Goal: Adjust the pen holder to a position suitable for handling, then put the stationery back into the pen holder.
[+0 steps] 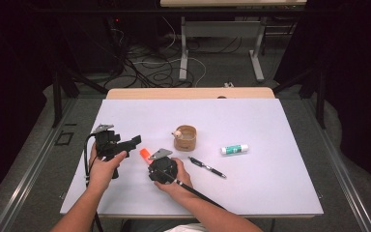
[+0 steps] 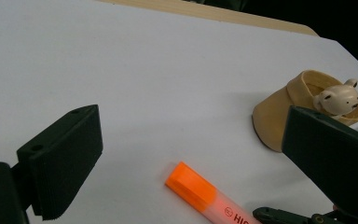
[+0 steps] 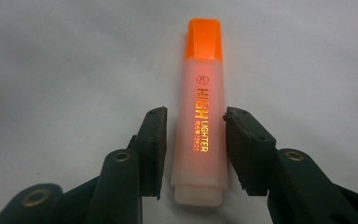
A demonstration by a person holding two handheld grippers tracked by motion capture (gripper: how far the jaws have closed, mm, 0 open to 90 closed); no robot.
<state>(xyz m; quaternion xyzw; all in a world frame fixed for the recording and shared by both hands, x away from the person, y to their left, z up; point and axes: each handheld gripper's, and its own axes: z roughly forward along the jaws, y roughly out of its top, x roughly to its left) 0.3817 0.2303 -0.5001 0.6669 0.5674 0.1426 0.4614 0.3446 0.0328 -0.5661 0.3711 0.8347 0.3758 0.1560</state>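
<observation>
An orange highlighter [image 3: 203,88] lies flat on the white table top [image 1: 251,121], its orange cap [image 1: 145,153] pointing away from my right gripper. My right gripper [image 3: 196,140] is lowered over the pen's pale body, one jaw on each side; a thin gap still shows by the left pad, so it is open. In the high view the right gripper [image 1: 153,160] sits near the table's front middle. My left gripper [image 1: 128,144] hovers just left of it, jaws wide apart and empty. The left gripper [image 2: 193,154] looks past the highlighter [image 2: 200,191].
A tan cup with a small bear figure [image 1: 185,137] stands just behind the highlighter, and the cup [image 2: 279,116] is close on the right in the left gripper view. A black pen [image 1: 206,167] and a glue stick [image 1: 235,149] lie to the right.
</observation>
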